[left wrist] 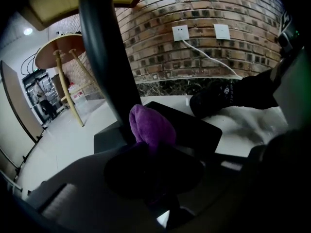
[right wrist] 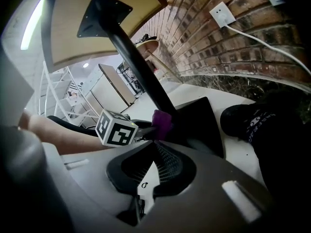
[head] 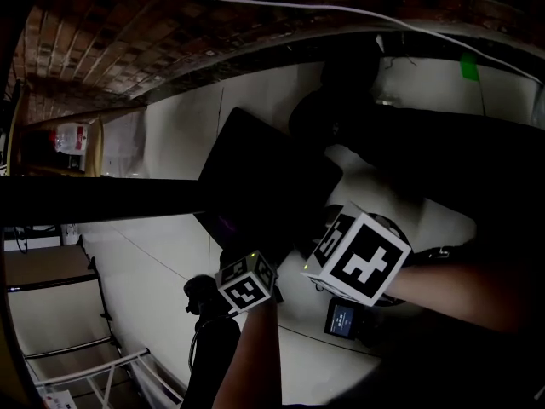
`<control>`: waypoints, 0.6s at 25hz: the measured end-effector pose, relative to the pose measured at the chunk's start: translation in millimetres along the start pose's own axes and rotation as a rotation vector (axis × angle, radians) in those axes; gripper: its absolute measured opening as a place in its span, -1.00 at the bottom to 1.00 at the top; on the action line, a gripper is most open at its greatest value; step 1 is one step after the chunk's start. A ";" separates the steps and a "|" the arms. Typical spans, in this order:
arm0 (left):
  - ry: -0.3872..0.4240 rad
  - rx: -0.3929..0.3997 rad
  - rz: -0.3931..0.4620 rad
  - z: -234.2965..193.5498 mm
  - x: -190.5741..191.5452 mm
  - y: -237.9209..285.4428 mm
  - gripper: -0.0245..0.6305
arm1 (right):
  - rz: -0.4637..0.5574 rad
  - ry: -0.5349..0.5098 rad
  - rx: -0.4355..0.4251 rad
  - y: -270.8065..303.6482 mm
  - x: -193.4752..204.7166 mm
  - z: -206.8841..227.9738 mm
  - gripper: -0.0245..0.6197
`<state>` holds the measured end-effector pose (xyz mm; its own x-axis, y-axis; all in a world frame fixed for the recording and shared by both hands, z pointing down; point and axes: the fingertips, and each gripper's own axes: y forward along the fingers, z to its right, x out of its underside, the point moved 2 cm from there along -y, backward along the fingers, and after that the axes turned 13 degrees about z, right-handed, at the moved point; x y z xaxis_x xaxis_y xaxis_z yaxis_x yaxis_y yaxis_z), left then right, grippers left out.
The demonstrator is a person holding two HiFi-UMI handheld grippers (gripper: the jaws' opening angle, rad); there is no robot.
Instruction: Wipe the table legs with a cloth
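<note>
A purple cloth (left wrist: 149, 124) is bunched in my left gripper (left wrist: 150, 147), which is shut on it and presses it against the black table leg (left wrist: 104, 57) just above the flat black base plate (left wrist: 194, 127). In the right gripper view the same cloth (right wrist: 163, 123) shows touching the leg (right wrist: 138, 64), with the left gripper's marker cube (right wrist: 115, 127) behind it. My right gripper (right wrist: 154, 142) hangs a little back from the leg, jaws together with nothing between them. In the dark head view both cubes, left (head: 247, 284) and right (head: 358, 258), sit near the base plate (head: 255, 173).
A brick wall (left wrist: 204, 47) with two sockets and a white cable (left wrist: 209, 57) stands behind the base. A person's black shoe (right wrist: 243, 116) rests beside the plate. The wooden tabletop's underside (right wrist: 87, 28) is overhead. Another round table (left wrist: 58, 52) and a white rack (head: 94, 369) stand further off.
</note>
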<state>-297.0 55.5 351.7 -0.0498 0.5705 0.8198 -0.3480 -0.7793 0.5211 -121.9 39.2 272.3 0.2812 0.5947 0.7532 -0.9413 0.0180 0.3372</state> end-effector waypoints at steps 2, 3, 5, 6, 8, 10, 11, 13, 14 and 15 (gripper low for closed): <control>0.041 0.020 0.020 4.7 -9.8 6.1 -0.69 | 0.008 0.016 0.003 0.9 1.4 3.5 -0.91; 0.075 0.033 0.016 7.7 -13.6 10.5 -0.69 | 0.011 0.026 0.004 0.8 2.2 5.3 -0.92; 0.153 0.054 -0.008 12.9 -20.3 22.8 -0.69 | 0.018 0.044 0.008 0.3 3.3 9.5 -0.92; 0.187 0.055 -0.023 14.2 -22.9 29.8 -0.69 | 0.020 0.052 0.011 -0.4 3.6 11.7 -0.92; 0.234 0.043 -0.057 15.7 -26.3 43.8 -0.69 | 0.023 0.063 0.018 -2.6 4.3 16.4 -0.92; 0.260 0.027 -0.090 18.6 -28.8 57.3 -0.68 | 0.026 0.068 0.027 -4.9 4.2 21.4 -0.92; 0.271 0.021 -0.104 20.8 -30.0 63.5 -0.68 | 0.028 0.071 0.029 -5.7 3.9 23.4 -0.92; 0.296 0.017 -0.133 25.2 -29.3 74.5 -0.68 | 0.032 0.077 0.028 -6.6 3.9 26.0 -0.92; 0.308 0.015 -0.151 26.9 -27.0 79.1 -0.68 | 0.032 0.080 0.027 -7.0 4.8 27.0 -0.92; 0.317 0.011 -0.167 27.9 -24.2 82.6 -0.68 | 0.029 0.084 0.026 -7.4 6.3 28.0 -0.92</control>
<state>-298.4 -29.9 381.5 -0.2818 0.7412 0.6092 -0.3663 -0.6700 0.6457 -108.0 20.3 290.3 0.2358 0.6599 0.7134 -0.9434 -0.0209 0.3311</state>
